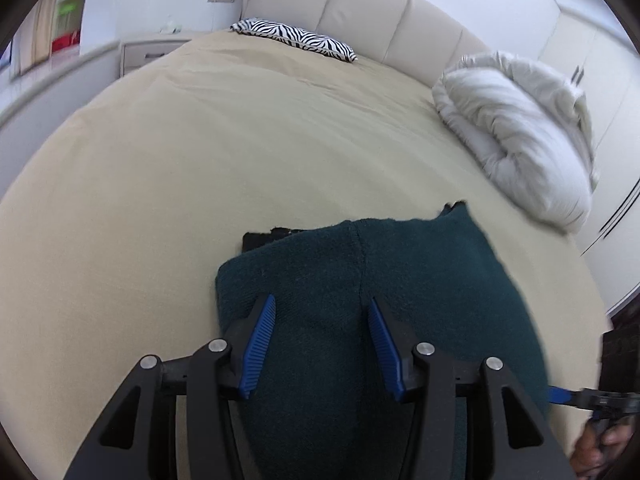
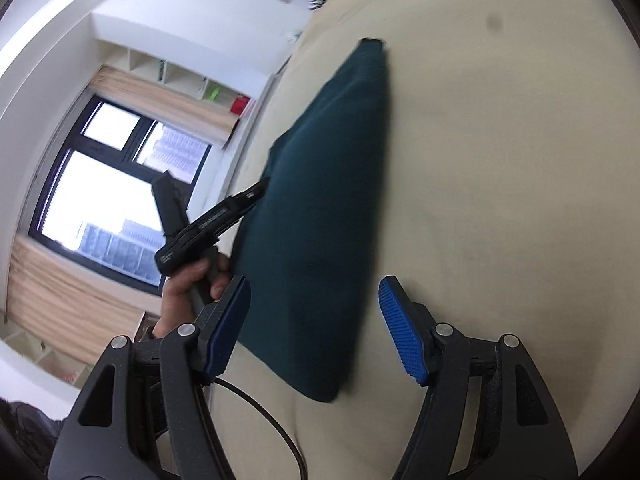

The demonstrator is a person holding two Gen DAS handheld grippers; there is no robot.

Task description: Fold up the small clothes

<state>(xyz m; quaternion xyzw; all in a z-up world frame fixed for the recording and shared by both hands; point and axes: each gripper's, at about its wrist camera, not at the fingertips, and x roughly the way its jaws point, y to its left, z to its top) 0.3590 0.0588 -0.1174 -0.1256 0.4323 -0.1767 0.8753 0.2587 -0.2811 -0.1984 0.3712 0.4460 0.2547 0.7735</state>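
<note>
A dark teal garment lies folded on the beige bed sheet. A black edge of cloth shows under its far left side. My left gripper is open, its blue pads hovering over the garment's near part. In the right wrist view the garment stretches away from me. My right gripper is open over its near end, one pad on each side. The left gripper's body shows there, held by a hand at the garment's left edge.
A white duvet is bunched at the right of the bed. A zebra-print pillow lies by the padded headboard. A window and shelves are beyond the bed's left side. A black cable runs under my right gripper.
</note>
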